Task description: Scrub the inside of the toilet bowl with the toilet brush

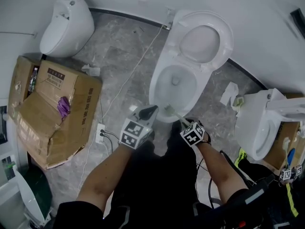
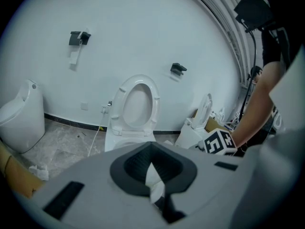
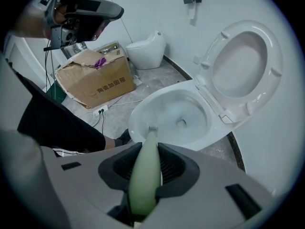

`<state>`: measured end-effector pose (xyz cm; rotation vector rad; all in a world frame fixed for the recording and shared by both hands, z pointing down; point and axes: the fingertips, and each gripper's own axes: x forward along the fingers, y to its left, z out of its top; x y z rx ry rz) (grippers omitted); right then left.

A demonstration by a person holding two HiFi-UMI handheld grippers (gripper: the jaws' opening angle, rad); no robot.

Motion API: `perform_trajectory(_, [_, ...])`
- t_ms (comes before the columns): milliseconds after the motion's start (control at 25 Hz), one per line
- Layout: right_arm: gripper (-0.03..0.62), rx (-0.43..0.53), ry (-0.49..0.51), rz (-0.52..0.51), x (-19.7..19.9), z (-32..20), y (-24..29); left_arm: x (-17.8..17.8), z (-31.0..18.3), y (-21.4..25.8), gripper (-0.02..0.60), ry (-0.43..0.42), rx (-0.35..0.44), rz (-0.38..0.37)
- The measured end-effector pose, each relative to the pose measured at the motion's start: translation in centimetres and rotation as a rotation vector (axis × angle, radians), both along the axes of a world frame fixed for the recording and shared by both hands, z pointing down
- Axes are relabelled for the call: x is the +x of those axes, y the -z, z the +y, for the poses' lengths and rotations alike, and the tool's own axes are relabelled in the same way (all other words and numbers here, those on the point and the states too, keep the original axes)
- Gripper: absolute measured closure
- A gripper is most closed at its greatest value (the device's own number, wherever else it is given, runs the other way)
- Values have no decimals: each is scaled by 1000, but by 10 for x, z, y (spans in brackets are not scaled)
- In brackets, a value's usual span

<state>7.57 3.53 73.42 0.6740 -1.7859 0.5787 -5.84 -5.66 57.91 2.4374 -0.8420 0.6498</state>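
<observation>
A: What does the right gripper hold?

B: The right gripper [image 3: 147, 170] has its jaws clamped on the pale green handle of the toilet brush [image 1: 176, 117]. The handle runs forward between the dark pads.

A: Where do the bristles sit?

B: The small bristle head [image 3: 152, 127] is at the near front rim of the toilet bowl [image 1: 159, 92], up at the edge, with the drain hole deeper in beyond it. Whether it touches the porcelain cannot be told.

A: And the left gripper?

B: The left gripper [image 2: 153, 168] has its jaws drawn to a narrow slit, with a white wad [image 2: 155, 189] pinched between them; it looks like crumpled paper. In the head view this gripper hangs just left of the brush, its tip pointing toward the bowl's front rim, above the grey marbled floor [image 1: 119, 56].

A: How does the toilet stand?

B: Its seat [image 1: 205, 42] is raised, leaning back toward the white wall, so the bowl lies open.

A: What lies around it?

B: A second toilet [image 1: 259, 123] stands to the right, with a scrap of tissue [image 1: 230, 93] on the floor between the two. A dented cardboard box [image 1: 52, 104] sits well to the left, with a power strip [image 1: 100, 133] beside it. A rounded white fixture [image 1: 64, 25] stands in the far left corner.
</observation>
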Motion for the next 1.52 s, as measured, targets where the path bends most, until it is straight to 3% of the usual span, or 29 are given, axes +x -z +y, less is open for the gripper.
perform_trajectory(720, [487,-3,47,-81,-41,-20,15,-11,-13,8,572,-2,9,0])
perform_trajectory(1520, [487,52,36,-65,-50,-79,14,-16,-32,-2,572,-26,-11,-9])
